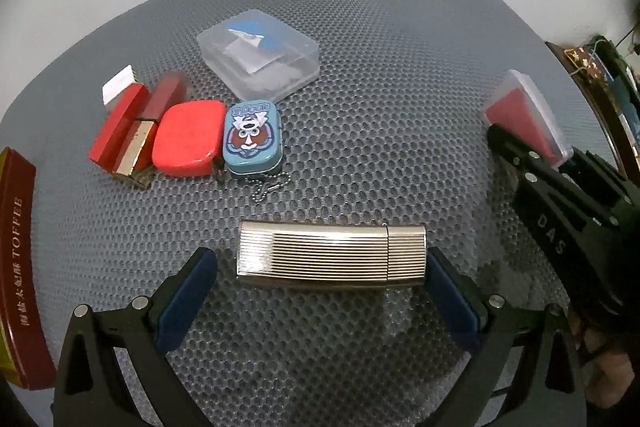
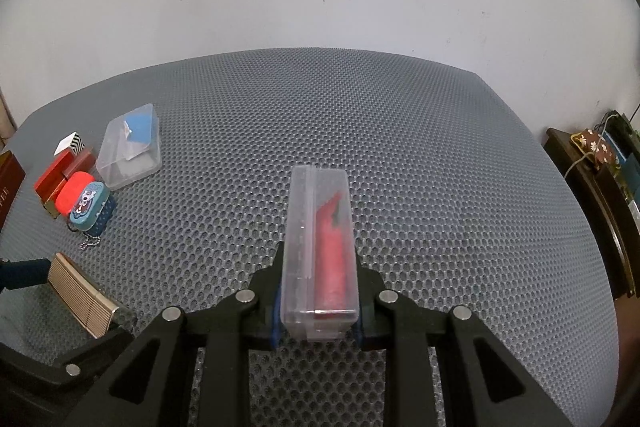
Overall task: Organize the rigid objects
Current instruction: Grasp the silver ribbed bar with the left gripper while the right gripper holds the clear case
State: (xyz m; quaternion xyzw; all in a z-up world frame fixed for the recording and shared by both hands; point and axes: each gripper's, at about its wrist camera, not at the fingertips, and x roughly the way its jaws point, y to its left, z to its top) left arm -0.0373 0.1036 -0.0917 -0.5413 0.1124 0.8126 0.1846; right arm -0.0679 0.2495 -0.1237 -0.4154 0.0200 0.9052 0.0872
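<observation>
A ribbed silver metal case (image 1: 331, 254) lies crosswise on the grey honeycomb mat, between the open fingers of my left gripper (image 1: 320, 267); the pads stand just off its two ends. It also shows in the right wrist view (image 2: 82, 295). My right gripper (image 2: 318, 291) is shut on a clear plastic box with red contents (image 2: 320, 247), held on edge above the mat. The box and the right gripper (image 1: 520, 155) show at the right of the left wrist view.
A row at the left: red box (image 1: 116, 127), gold-and-red box (image 1: 148, 131), red rounded tin (image 1: 188, 139), blue cartoon tin with a chain (image 1: 252, 137). A clear box with blue contents (image 1: 260, 55) lies behind. A toffee tin (image 1: 20, 267) is at far left. Dark furniture (image 2: 600, 187) stands at the right.
</observation>
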